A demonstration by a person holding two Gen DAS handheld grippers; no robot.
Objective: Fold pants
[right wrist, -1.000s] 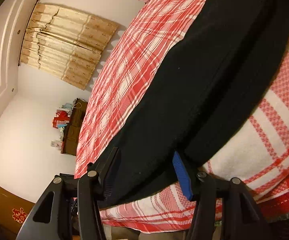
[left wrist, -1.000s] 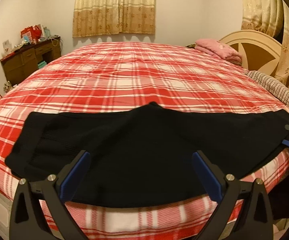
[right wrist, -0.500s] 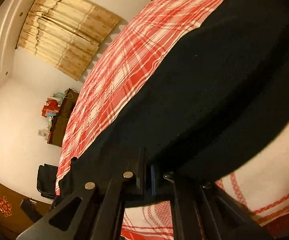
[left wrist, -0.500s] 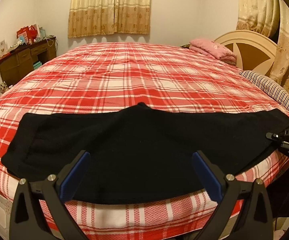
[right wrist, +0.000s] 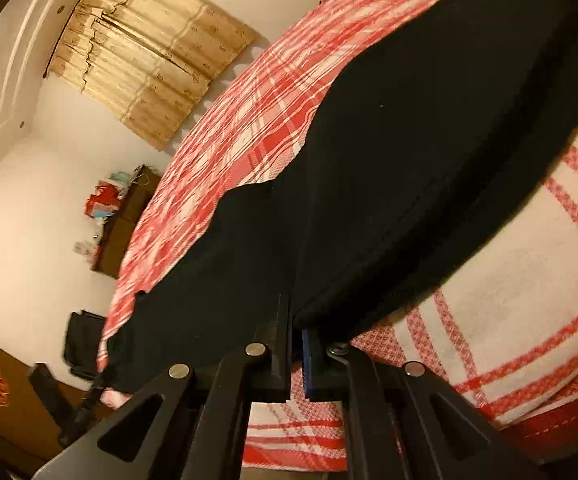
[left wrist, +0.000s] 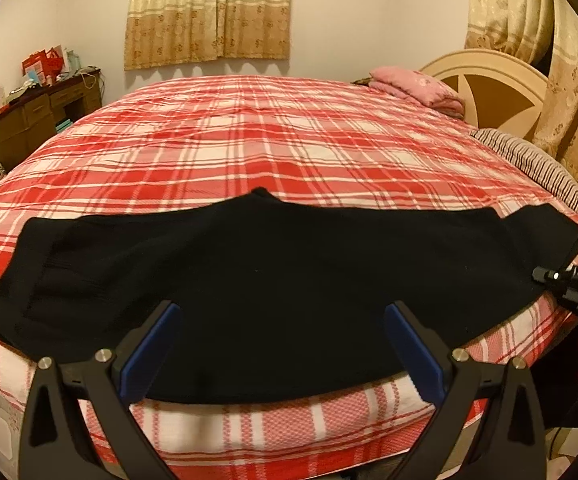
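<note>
My right gripper (right wrist: 295,354), black-framed with blue pads, sits at the bottom centre of the frame with its jaws drawn nearly together, pinching the near edge of the black fabric pants (right wrist: 389,184) that spread diagonally from lower left to upper right. Under them I see the red-and-white plaid bedspread (right wrist: 529,300), filling the right side and running on as a band toward the top. In the upper left hangs a beige patterned curtain (right wrist: 149,68) against a white wall, with a dark wooden dresser (right wrist: 123,224) carrying red items at mid-left, all tilted in my view.
</note>
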